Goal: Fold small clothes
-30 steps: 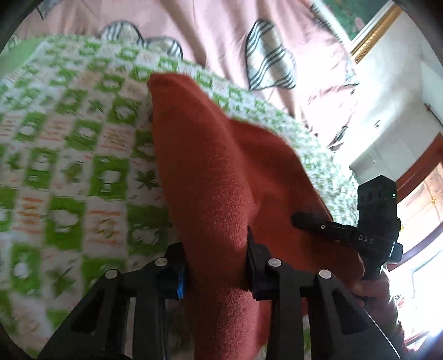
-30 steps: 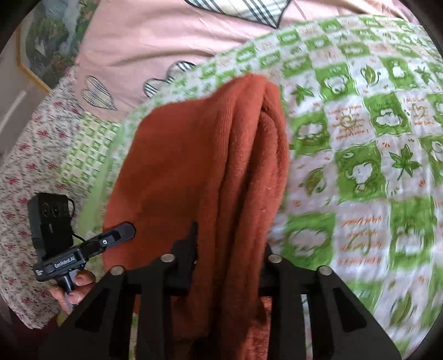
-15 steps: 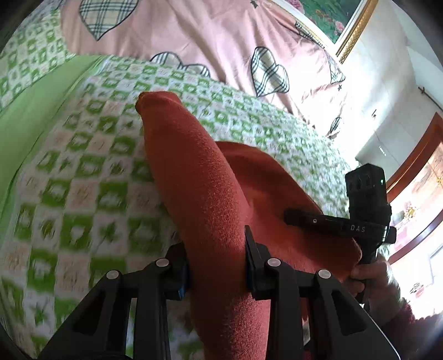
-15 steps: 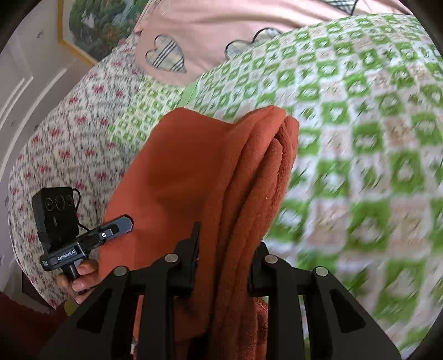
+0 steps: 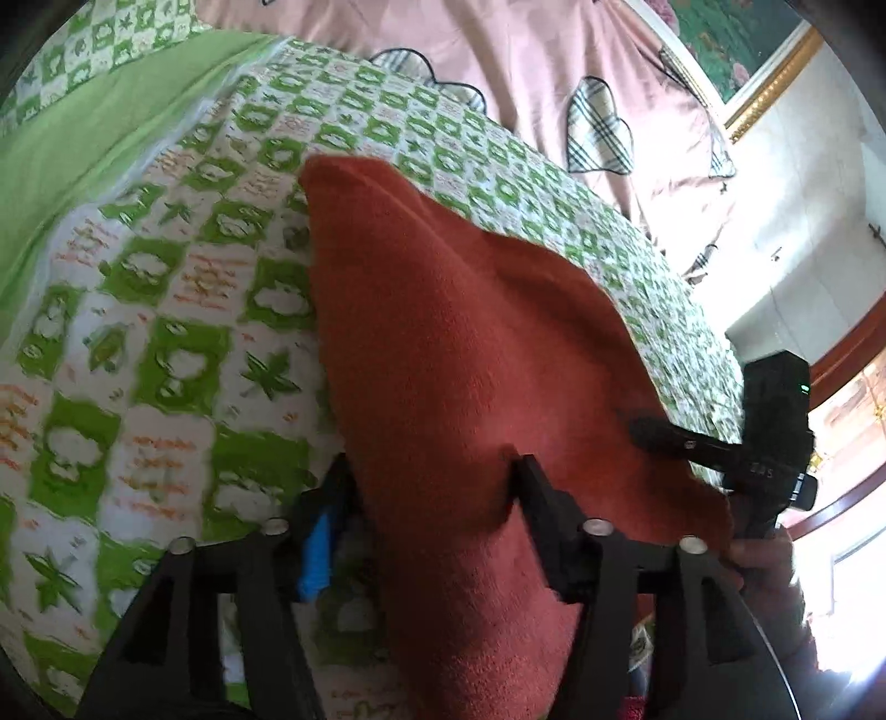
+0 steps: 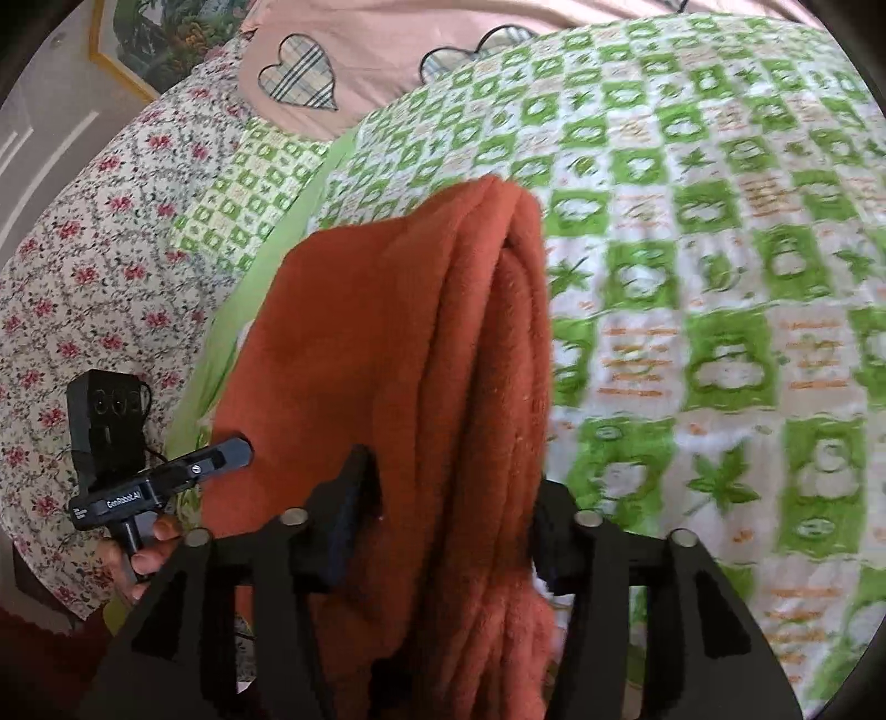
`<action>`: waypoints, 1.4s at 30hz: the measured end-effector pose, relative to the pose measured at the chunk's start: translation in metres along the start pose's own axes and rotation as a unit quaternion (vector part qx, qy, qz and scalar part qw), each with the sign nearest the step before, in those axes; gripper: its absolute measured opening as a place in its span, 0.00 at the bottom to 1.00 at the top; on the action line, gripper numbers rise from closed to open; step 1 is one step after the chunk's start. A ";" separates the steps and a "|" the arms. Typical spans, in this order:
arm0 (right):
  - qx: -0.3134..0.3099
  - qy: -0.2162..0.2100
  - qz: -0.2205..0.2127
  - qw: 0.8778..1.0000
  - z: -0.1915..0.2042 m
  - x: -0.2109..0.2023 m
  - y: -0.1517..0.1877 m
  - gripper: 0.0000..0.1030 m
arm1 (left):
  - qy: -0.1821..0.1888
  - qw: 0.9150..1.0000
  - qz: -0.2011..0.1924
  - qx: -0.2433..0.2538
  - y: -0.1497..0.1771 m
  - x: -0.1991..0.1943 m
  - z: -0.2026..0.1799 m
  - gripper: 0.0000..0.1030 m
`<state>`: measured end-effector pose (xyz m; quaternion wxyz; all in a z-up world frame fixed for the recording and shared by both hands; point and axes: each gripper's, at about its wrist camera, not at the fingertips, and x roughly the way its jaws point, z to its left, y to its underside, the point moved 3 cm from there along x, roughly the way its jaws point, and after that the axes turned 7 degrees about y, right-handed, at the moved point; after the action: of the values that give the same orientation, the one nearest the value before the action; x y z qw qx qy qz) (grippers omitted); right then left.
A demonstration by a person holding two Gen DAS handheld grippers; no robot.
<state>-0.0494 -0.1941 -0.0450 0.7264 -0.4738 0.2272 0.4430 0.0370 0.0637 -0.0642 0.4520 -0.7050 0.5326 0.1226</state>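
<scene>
A rust-red fleece garment [image 5: 443, 343] hangs folded between my two grippers above a green-and-white checked bedspread [image 5: 166, 310]. My left gripper [image 5: 432, 476] is shut on one end of it, the cloth bunched between the jaws. My right gripper [image 6: 454, 487] is shut on the other end [image 6: 387, 343], where several folded layers show edge-on. The right gripper also shows in the left wrist view [image 5: 764, 437], and the left gripper shows in the right wrist view [image 6: 138, 482]. The far end of the garment touches or nears the bedspread [image 6: 720, 277].
A pink quilt with plaid hearts [image 5: 554, 72] lies at the back of the bed. A flowered pillow [image 6: 72, 266] and a checked pillow [image 6: 243, 194] sit at the left in the right wrist view. A white wall [image 5: 803, 221] and framed picture [image 5: 736, 44] stand beyond.
Both grippers have come down towards the bedspread with the garment still held. The cloth's far end has dropped closer to the bed.
</scene>
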 end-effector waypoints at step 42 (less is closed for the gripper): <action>-0.001 -0.029 -0.042 0.999 0.003 -0.031 -0.026 0.47 | -0.100 0.991 -0.057 0.067 -0.017 -0.045 -0.023 0.66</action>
<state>-0.0425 -0.2090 -0.0081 0.7499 -0.4705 0.1854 0.4265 0.0266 0.0748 -0.0134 0.5557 -0.6866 0.4502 0.1308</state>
